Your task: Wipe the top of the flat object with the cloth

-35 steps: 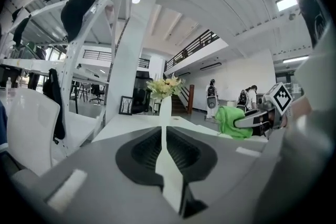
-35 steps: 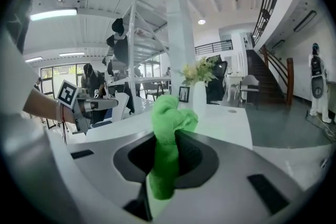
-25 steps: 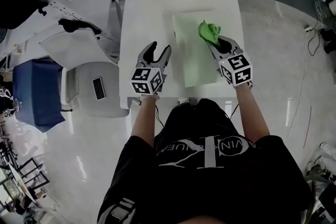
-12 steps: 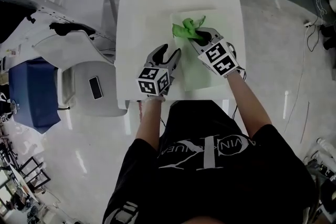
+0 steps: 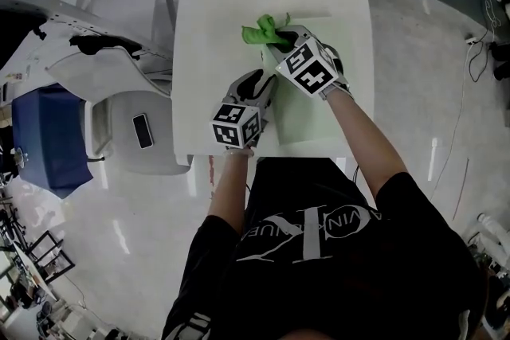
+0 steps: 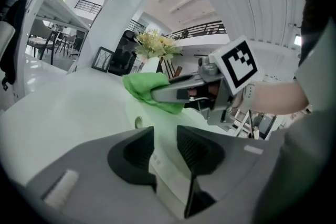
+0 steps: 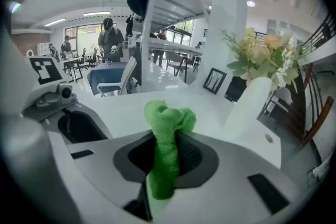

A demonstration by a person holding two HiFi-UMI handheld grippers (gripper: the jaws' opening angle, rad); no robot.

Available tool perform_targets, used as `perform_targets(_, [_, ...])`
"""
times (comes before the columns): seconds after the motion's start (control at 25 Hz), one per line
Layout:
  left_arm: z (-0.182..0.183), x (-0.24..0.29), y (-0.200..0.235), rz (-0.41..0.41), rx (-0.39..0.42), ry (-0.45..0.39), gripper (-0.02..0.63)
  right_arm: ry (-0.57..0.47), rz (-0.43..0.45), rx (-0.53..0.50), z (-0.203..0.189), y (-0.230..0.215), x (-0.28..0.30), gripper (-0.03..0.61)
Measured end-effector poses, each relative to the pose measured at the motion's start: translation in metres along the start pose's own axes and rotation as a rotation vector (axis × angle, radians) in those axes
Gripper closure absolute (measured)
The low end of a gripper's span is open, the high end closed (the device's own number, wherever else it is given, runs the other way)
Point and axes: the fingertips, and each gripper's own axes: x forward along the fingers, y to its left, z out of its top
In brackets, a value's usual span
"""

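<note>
Right fingers (image 7: 199, 157) pinch cloth (image 7: 165, 128) at flat object's (image 5: 296, 122) far-left corner.
Left fingers (image 6: 131, 152), closing yet apart, at near-left corner; long axis runs nearward.

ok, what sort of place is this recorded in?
Probably an open-plan office or lab: a white table with a flower vase, an office chair beside it, and people among desks and chairs in the background of the right gripper view.

Left tongs (image 5: 257, 82) at frame centre, jaws just closing to a narrow gap, nothing gripped, right tongs (image 5: 279, 42) just above, angled up-left, clamped on green cloth (image 5: 261, 32), forearms (image 5: 358, 143) bare
</note>
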Motion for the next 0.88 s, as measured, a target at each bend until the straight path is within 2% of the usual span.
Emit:
perform_targets(0.04, [-0.001, 0.001, -0.002, -0.002, -0.004, 0.001, 0.482, -0.002, 0.005, 0.003, 0.003, 0.000, 0.005, 0.518])
perform_targets(0.16, [-0.002, 0.000, -0.004, 0.007, -0.028, -0.005, 0.505, -0.007, 0.026, 0.031, 0.009, 0.005, 0.017, 0.518])
perform_targets(0.52, [-0.004, -0.001, -0.003, 0.003, -0.063, -0.015, 0.508, 0.028, 0.069, 0.068, -0.002, 0.005, 0.022, 0.518])
perform_targets(0.72, [-0.004, -0.002, 0.000, -0.002, -0.074, -0.016, 0.508, 0.029, 0.006, 0.123, -0.023, -0.021, 0.006, 0.518])
perform_targets(0.88, [-0.004, -0.003, 0.000, -0.007, -0.082, -0.013, 0.508, 0.058, -0.052, 0.209, -0.055, -0.046, -0.013, 0.519])
